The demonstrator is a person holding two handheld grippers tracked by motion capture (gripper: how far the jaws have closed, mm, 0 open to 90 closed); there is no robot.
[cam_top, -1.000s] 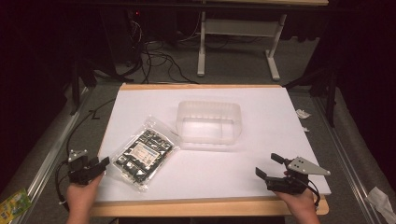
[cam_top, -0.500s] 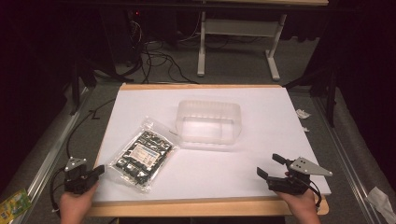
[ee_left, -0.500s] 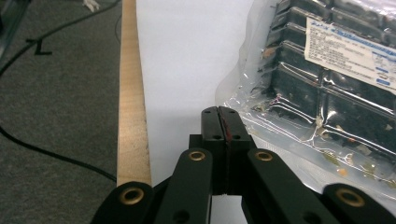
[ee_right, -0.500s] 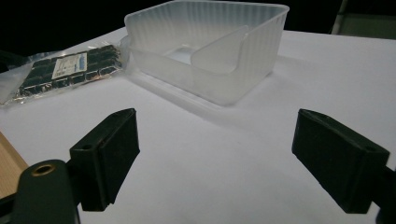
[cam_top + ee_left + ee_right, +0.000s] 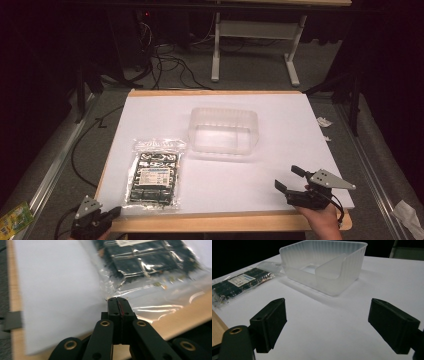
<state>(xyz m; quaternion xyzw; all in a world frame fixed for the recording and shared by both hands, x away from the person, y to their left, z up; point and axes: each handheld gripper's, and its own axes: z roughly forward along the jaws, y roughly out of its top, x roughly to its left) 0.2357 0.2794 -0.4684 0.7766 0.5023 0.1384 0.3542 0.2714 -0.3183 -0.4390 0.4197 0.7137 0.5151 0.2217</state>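
Packet (image 5: 154, 173) of dark parts is lying near the tabletop's (image 5: 280, 105) front-left edge, its corner pinched in the left gripper's (image 5: 117, 299) just-closed jaws, likely needing lifting toward the clear bin (image 5: 223, 131) while the right gripper (image 5: 287, 179) is waiting wide open, empty.

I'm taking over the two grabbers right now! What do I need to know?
Left gripper: fingers shut, apparently pinching the bag's clear near corner at the table's near left edge.
Right gripper: fingers open, nothing between them, at the near right edge, facing the tub.
Bag: flat on the white table, left of the clear tub, which is empty.
Done: bag's corner gripped.
Left: probably lifting the bag into the tub.
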